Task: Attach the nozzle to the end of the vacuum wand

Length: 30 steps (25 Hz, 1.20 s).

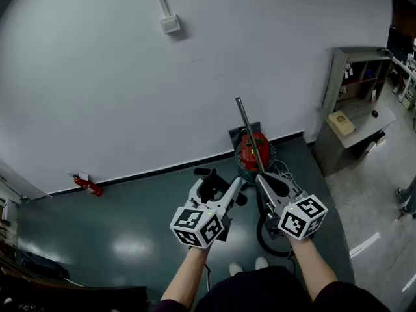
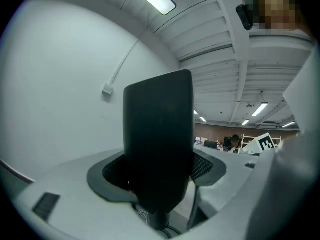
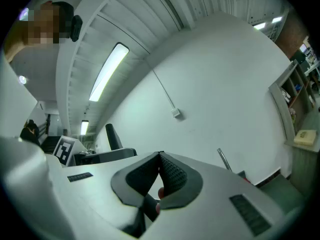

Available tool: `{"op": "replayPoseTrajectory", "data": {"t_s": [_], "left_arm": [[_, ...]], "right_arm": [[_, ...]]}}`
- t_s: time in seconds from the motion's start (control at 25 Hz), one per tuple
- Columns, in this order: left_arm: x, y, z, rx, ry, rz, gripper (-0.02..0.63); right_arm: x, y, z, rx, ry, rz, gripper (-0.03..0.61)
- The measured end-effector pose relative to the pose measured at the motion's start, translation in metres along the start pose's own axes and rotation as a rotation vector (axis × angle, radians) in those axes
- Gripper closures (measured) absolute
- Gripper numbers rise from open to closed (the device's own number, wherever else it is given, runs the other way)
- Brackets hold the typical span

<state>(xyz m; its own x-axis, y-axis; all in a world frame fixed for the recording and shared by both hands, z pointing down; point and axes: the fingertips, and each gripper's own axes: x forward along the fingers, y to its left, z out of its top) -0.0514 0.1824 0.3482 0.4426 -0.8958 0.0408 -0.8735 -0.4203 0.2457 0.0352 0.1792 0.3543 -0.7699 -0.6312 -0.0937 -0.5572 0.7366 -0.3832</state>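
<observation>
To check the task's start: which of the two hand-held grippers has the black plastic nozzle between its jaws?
The left gripper: the black plastic nozzle fills the gap between its jaws. The right gripper has its jaws shut together on nothing.

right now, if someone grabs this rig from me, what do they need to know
Left hand-held gripper: closed on the black nozzle, which is held up off the floor.
Right hand-held gripper: shut and empty, not on the wand.
Wand: metal tube slanting up from the red vacuum by the wall, its top end bare.
Done: nozzle is in hand.
Left: bring the nozzle to the wand's end and push it on, probably steadying the wand with the right.
</observation>
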Motion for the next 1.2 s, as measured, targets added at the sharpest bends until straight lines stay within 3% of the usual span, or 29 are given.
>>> {"op": "replayPoseTrajectory", "data": {"t_s": [0.44,0.84,1.2], "left_arm": [[-0.026,0.038,0.0,-0.016,0.008,0.015,0.29],[-0.049,0.072,-0.008,-0.082,0.007,-0.008,0.29],[-0.032,0.093,-0.011,-0.137,0.001,-0.023,0.29]], "right_arm": [[0.025,0.017,-0.019,0.014,0.009,-0.021,0.561],[0.029,0.027,-0.045,0.054,0.018,-0.085,0.561],[0.027,0.004,-0.051,0.051,0.042,-0.146,0.561]]}}
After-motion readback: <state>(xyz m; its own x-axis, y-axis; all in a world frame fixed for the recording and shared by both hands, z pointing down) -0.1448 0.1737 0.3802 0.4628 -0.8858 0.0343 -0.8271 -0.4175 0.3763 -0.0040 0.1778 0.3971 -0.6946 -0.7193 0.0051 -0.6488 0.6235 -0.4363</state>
